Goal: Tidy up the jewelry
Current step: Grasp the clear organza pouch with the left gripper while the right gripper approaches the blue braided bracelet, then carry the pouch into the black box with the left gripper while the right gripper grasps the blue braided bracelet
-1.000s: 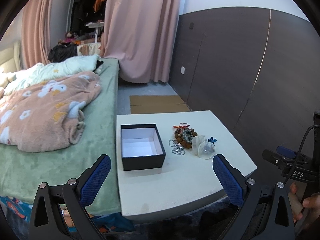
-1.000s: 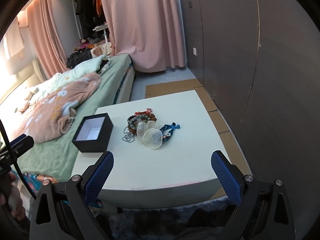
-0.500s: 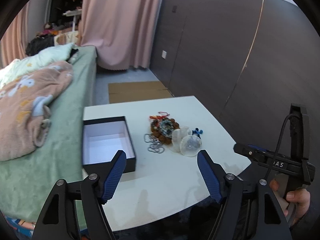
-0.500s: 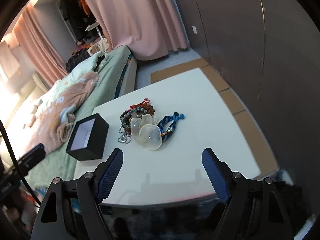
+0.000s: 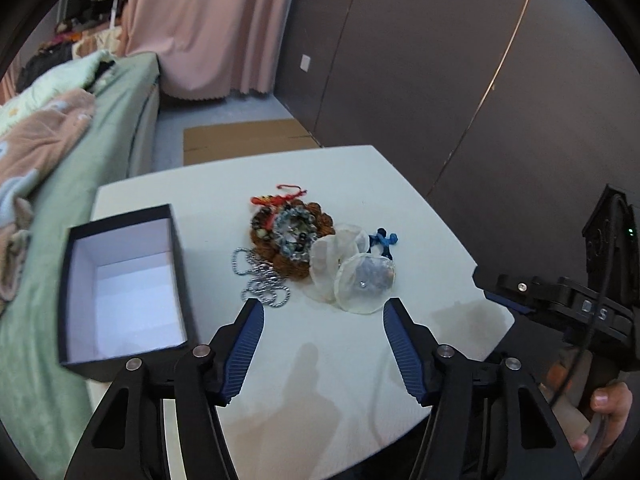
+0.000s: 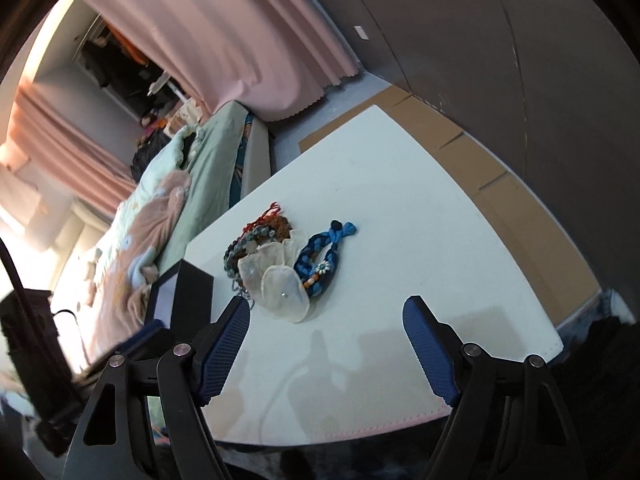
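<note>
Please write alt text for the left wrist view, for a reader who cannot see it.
A heap of jewelry lies on a white table, with an open black box, empty, to its left. The left tool points at the heap, jaws closing on nothing.

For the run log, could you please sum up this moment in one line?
stage: approach | left tool: closing, empty | right tool: open, empty | jewelry pile: untouched on table | black box: empty
</note>
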Demonstrator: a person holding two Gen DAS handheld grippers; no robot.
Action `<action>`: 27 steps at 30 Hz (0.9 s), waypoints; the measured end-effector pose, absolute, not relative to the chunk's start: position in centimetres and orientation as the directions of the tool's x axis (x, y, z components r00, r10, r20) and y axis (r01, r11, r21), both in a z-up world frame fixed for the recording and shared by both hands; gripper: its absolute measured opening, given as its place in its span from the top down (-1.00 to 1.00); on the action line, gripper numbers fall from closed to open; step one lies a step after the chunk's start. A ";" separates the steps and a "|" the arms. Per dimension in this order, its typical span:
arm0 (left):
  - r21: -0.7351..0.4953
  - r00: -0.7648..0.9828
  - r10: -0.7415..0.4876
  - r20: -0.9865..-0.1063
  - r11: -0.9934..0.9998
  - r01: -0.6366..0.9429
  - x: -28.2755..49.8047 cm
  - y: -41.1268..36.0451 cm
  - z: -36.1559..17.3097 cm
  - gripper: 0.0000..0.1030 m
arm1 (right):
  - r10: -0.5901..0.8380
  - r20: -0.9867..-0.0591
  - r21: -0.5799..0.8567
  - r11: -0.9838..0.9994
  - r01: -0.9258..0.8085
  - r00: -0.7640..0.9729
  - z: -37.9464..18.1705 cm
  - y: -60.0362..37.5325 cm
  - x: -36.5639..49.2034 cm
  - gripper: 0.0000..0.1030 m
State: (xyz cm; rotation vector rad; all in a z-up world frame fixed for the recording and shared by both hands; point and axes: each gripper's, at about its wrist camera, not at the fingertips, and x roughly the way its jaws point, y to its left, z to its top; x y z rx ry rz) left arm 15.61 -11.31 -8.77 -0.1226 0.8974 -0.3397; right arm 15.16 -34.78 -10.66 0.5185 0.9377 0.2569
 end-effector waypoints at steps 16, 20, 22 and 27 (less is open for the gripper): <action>-0.316 0.480 -0.385 -0.789 0.923 0.221 20.7 -13.7 -14.0 -0.12 | 0.471 -0.714 0.585 0.808 0.072 0.518 -12.9 -35.8 17.2 -0.56; -0.341 0.456 -0.395 -0.797 0.919 0.199 21.5 -13.7 -14.8 0.69 | 0.477 -0.726 0.592 0.801 0.096 0.495 -13.8 -35.5 18.3 -0.56; -0.358 0.458 -0.407 -0.790 0.913 0.195 21.4 -13.5 -14.7 0.94 | 0.474 -0.730 0.588 0.803 0.097 0.493 -13.9 -35.3 18.7 -0.56; -0.379 0.504 -0.436 -0.745 0.899 0.218 20.2 -12.8 -12.7 0.98 | 0.496 -0.728 0.601 0.794 0.092 0.472 -14.4 -34.7 20.2 -0.41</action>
